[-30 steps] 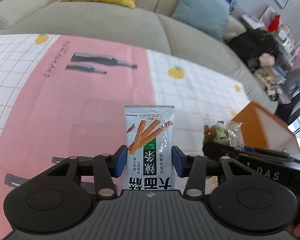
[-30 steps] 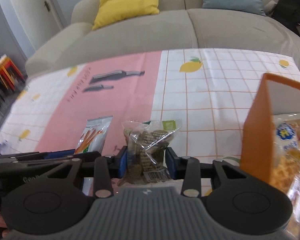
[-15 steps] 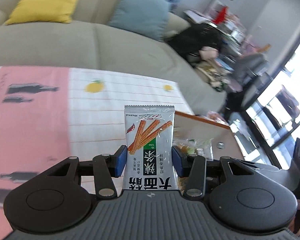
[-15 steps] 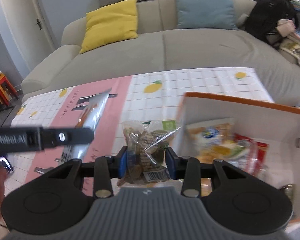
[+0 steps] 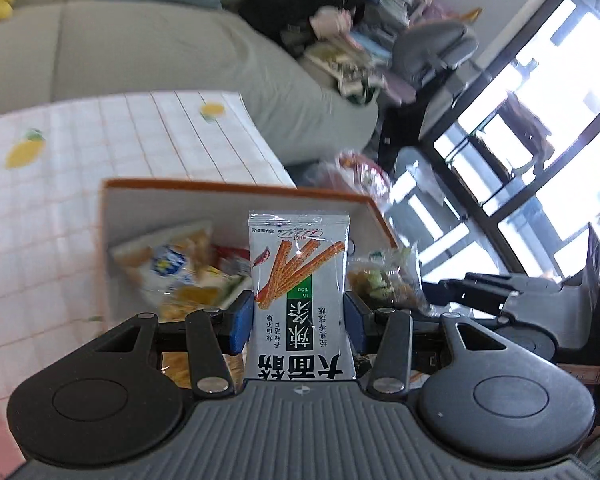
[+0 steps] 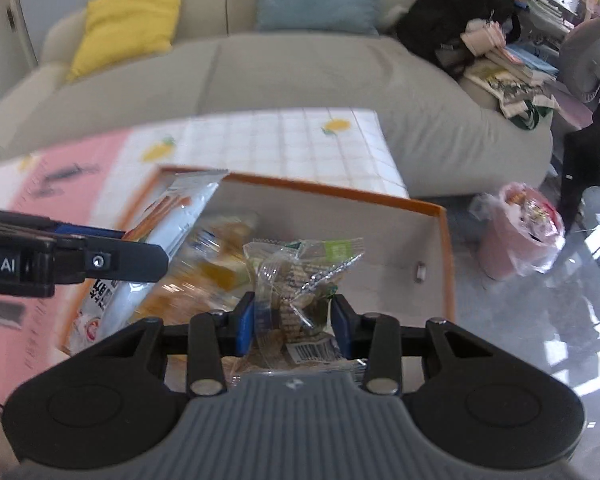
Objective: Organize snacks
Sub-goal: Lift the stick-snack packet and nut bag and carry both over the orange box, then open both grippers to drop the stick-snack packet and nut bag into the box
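My left gripper (image 5: pixel 299 320) is shut on a white breadstick snack packet (image 5: pixel 299 288), held upright above the orange-rimmed box (image 5: pixel 236 189). My right gripper (image 6: pixel 293 322) is shut on a clear bag of small biscuits (image 6: pixel 300 280), also hanging over that box (image 6: pixel 380 198). In the right wrist view the left gripper (image 6: pixel 100 260) reaches in from the left with the breadstick packet (image 6: pixel 172 232) over the box's left half. Inside the box lie a yellow-and-blue snack bag (image 5: pixel 168 264) and other packets, blurred.
The box sits at the right end of a table with a pink and white lemon-print cloth (image 6: pixel 280 148). Behind it is a grey sofa (image 6: pixel 300 76) with cushions. A pink bin (image 6: pixel 520 232) stands on the floor to the right.
Both grippers have swung to the right from over the tablecloth to above the box, each still carrying its packet. The view has turned toward the window side.
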A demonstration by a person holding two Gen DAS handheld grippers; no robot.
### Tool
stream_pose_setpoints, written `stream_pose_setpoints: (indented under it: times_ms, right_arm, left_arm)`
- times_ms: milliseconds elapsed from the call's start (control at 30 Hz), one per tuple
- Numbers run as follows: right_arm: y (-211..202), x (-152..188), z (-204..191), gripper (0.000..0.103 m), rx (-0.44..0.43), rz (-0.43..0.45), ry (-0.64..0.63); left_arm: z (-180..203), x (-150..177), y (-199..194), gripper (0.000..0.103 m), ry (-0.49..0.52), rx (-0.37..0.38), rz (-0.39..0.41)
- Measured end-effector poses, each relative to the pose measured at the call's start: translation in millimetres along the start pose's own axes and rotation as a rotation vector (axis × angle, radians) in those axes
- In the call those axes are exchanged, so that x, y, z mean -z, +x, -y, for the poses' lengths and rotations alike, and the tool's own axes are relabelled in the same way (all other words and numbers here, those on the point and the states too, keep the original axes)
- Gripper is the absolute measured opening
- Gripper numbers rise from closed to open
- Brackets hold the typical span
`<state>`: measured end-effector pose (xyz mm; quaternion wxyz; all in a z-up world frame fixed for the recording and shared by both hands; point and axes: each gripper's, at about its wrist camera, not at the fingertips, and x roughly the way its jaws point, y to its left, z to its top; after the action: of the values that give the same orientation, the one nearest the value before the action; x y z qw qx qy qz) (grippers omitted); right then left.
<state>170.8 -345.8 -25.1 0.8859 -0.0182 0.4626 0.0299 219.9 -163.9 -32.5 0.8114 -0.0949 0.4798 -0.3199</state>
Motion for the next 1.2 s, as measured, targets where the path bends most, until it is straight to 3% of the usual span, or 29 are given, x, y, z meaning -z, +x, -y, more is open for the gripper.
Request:
stream_pose_setpoints:
  times_ms: [333, 600, 800, 1100, 1200]
  right_arm:
    - [59.2, -15.0, 40.8, 0.038, 0.001, -0.139, -0.063]
    - [80.6, -13.4, 34.2, 0.038, -0.002, -0.188, -0.223]
    - [93.7, -12.6, 32.6, 0.039, -0.003, -0.214, -0.328]
    - [98.0, -11.6, 19.1, 0.037, 0.028, -0.218, -0.451]
    - [98.7, -9.6, 16.6, 0.044, 0.041, -0.224, -0.474]
  left_arm:
    - [9.2, -22.0, 73.5, 0.054, -0.031, -0.036, -0.120]
    - [3.8, -25.5, 106.9, 0.054, -0.066, -0.060, -0.199]
    - [5.3, -26.0, 120.5, 0.054, -0.040, -0.111, -0.249]
    - [0.4, -19.0, 121.9, 0.056, -0.062, -0.117, -0.289]
    - [0.6, -18.7, 117.3, 0.060, -0.051, -0.122, -0.275]
